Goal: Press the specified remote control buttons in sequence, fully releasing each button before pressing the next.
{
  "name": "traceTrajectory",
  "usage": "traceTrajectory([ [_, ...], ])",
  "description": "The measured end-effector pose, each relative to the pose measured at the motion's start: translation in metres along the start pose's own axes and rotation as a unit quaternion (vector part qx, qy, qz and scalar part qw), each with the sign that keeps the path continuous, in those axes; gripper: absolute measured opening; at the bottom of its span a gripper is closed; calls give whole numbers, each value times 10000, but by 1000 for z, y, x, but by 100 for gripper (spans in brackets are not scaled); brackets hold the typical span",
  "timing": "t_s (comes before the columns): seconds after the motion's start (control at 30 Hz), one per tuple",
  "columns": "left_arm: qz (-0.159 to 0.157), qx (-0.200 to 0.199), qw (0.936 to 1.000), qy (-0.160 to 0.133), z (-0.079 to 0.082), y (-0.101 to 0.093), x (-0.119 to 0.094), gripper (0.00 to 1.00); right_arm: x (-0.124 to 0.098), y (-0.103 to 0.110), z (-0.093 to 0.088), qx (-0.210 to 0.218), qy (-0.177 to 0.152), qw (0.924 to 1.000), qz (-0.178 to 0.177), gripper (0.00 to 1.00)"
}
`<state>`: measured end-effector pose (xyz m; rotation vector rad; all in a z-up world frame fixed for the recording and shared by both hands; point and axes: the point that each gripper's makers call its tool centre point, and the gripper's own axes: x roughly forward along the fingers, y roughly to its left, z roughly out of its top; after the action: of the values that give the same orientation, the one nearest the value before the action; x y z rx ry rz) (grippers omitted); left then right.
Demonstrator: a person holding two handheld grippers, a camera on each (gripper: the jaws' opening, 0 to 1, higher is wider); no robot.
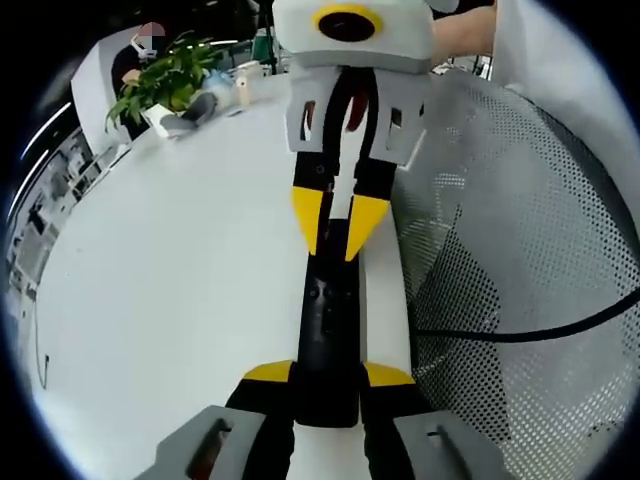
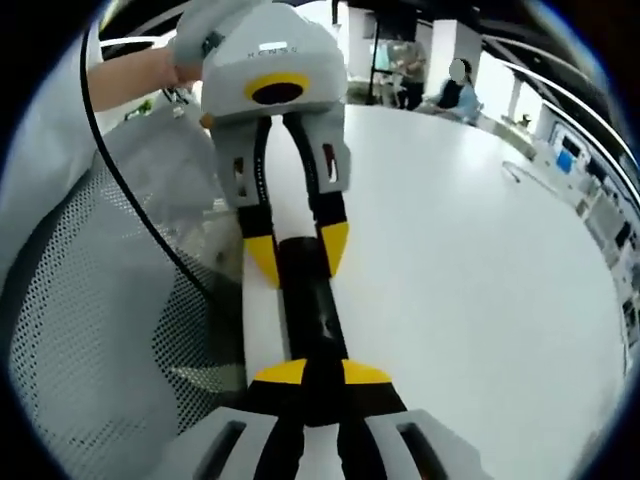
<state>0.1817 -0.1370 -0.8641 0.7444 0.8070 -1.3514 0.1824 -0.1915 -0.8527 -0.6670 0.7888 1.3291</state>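
The black remote control [image 1: 328,340] lay long and thin on the white surface [image 1: 170,300], held between the two grippers. In the left gripper view, the left gripper [image 1: 328,378] had its yellow-tipped jaws closed on the near end of the remote, one jaw on each side. The right gripper [image 1: 338,222] came in from the far side, and its yellow tips sat at the other end of the remote, almost shut. I could not tell whether it was pinching the remote or pressing down on it. In the right gripper view, the right gripper [image 2: 320,374] had the remote [image 2: 312,300] running between its jaws, and the left gripper [image 2: 297,255] faced it. It looked like a button press was in hand. Next, the tip would need to lift fully off before going to another button. A mesh chair back [image 1: 520,240] stood just beside the remote, with a black cable [image 1: 540,330] across it. A green plant [image 1: 165,80] sat well apart.
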Motion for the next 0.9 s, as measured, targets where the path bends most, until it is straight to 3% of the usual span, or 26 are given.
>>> traceTrajectory([
  [0.17, -14, 19, 10000, -8, 0, 0, 0, 24, 1, 2, 1, -574, 119, 9981, 208, 7],
  [0.3, -23, 2, 10000, -37, 0, 0, 0, 24, 3, 1, 1, -334, 289, 9985, 321, 7],
  [0.43, -12, 2, 10000, -59, 0, 0, 0, 24, 5, 3, 0, -950, 726, 9921, 367, 7],
  [0.5, -16, 11, 10000, -67, 0, 0, 0, 24, 5, 2, 0, -689, 753, 9941, 368, 7],
  [0.53, -14, 6, 10000, -71, 0, 0, 0, 24, 4, 2, 0, -518, 684, 9957, 353, 7],
  [0.63, -12, 7, 10000, -64, 0, 0, 0, 24, 3, 3, -1, -606, 519, 9965, 268, 7],
  [0.73, -15, 21, 10000, -55, 1, -1, 0, 24, 3, 5, 2, -1342, 406, 9897, 272, 7],
  [0.9, -48, 38, 9999, -90, 1, -1, 1, 24, 3, 4, 2, -708, 237, 9968, 288, 6],
])
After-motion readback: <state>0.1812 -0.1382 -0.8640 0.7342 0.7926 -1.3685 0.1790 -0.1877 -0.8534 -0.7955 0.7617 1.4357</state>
